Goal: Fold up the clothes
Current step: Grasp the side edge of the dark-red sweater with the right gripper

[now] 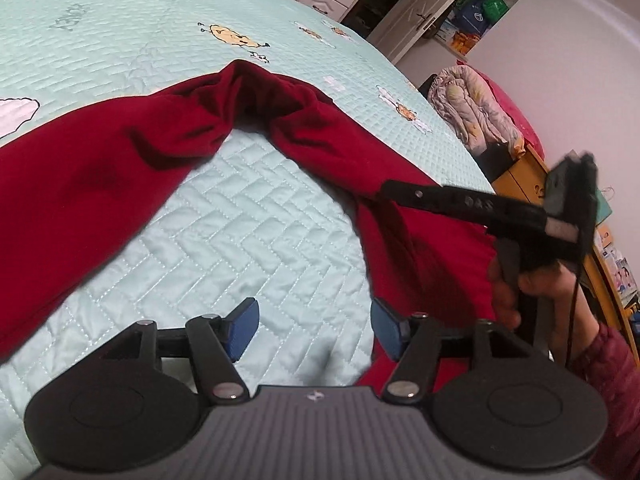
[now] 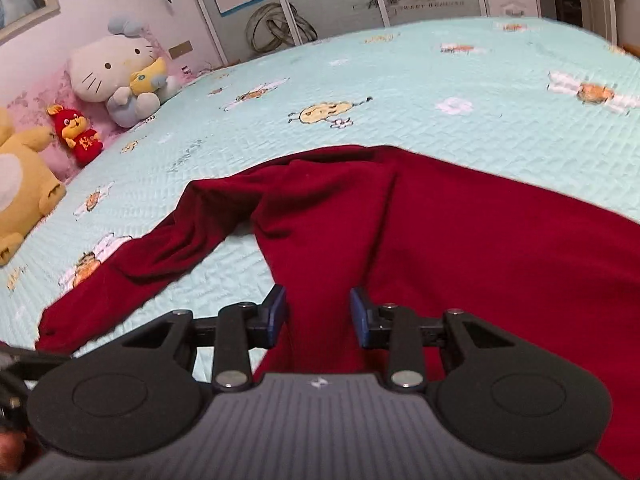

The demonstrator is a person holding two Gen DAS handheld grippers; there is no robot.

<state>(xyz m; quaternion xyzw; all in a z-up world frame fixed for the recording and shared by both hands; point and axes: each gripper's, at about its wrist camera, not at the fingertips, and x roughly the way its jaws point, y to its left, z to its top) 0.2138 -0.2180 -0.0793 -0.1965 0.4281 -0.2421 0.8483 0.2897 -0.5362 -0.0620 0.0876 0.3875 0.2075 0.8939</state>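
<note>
Left wrist view, left gripper [image 1: 314, 330] jaws spread over bare quilt [image 1: 248, 216], right gripper [image 2: 318, 316] jaws released, straddling red garment [image 2: 460, 240] without pressing

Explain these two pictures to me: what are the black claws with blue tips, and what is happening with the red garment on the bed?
No robot here: a person carries a hand-held two-finger tool in each hand, each with a camera looking along its fingers. One picture is from the left gripper, open over the quilted bedspread, holding nothing. The other is from the right gripper, its blue pads either side of a fold of the red garment, not pressing it. The garment lies spread on the bed. Plush toys sit near the wall.
</note>
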